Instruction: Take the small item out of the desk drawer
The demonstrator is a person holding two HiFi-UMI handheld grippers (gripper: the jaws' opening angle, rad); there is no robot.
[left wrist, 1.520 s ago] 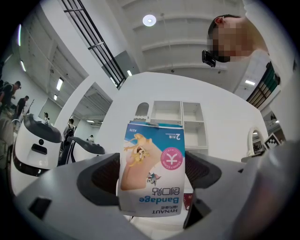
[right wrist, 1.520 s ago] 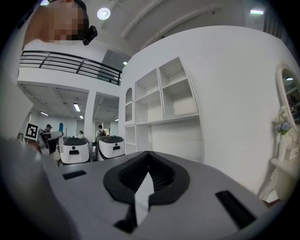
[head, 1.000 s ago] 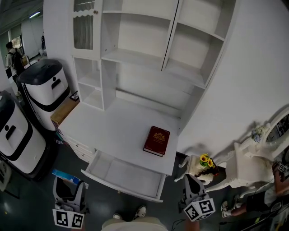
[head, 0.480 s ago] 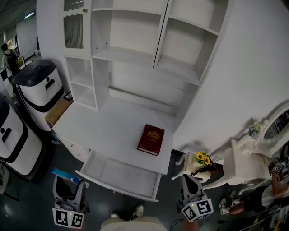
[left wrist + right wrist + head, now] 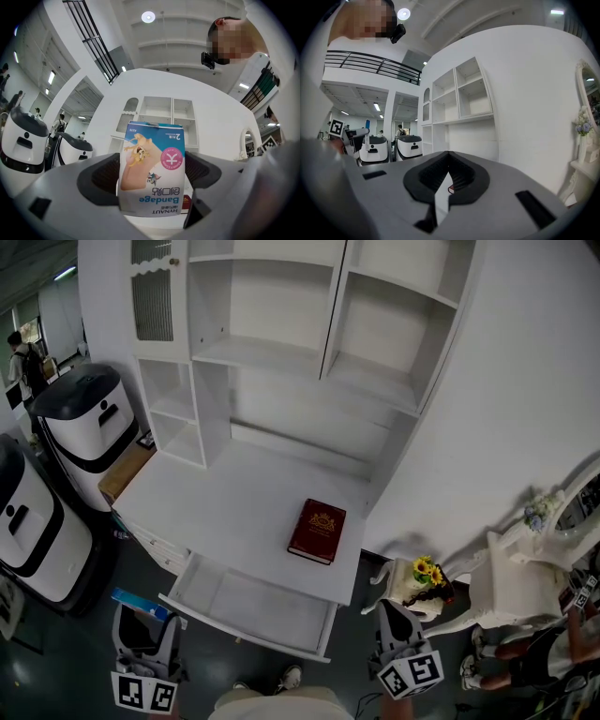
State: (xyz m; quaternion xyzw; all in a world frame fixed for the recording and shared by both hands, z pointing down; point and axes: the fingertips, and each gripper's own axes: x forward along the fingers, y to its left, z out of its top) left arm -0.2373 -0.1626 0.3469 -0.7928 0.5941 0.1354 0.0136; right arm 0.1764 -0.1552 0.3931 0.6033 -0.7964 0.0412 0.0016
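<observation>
My left gripper point(image 5: 143, 626) hangs low at the left of the head view, in front of the desk, shut on a small blue-and-white bandage box point(image 5: 141, 602). The left gripper view shows that box point(image 5: 152, 159) upright between both pads of the left gripper point(image 5: 151, 176). The white desk drawer point(image 5: 192, 582) stands pulled open and looks bare inside. A dark red book point(image 5: 317, 531) lies on the desk top point(image 5: 216, 502). At the lower right my right gripper point(image 5: 395, 613) is shut with nothing in it; in its own view the right gripper point(image 5: 446, 174) shows its pads meeting.
A white shelf hutch point(image 5: 281, 352) rises behind the desk. Two white-and-black machines point(image 5: 84, 423) and a cardboard box point(image 5: 127, 472) stand at the left. A small table with sunflowers point(image 5: 427, 576) and a white chair point(image 5: 520, 582) stand at the right, with a person's legs point(image 5: 525, 657) nearby.
The head view has shifted a little, so the desk sits slightly lower and leftward in the picture. Both grippers keep their places at the bottom edge, and the box stays held.
</observation>
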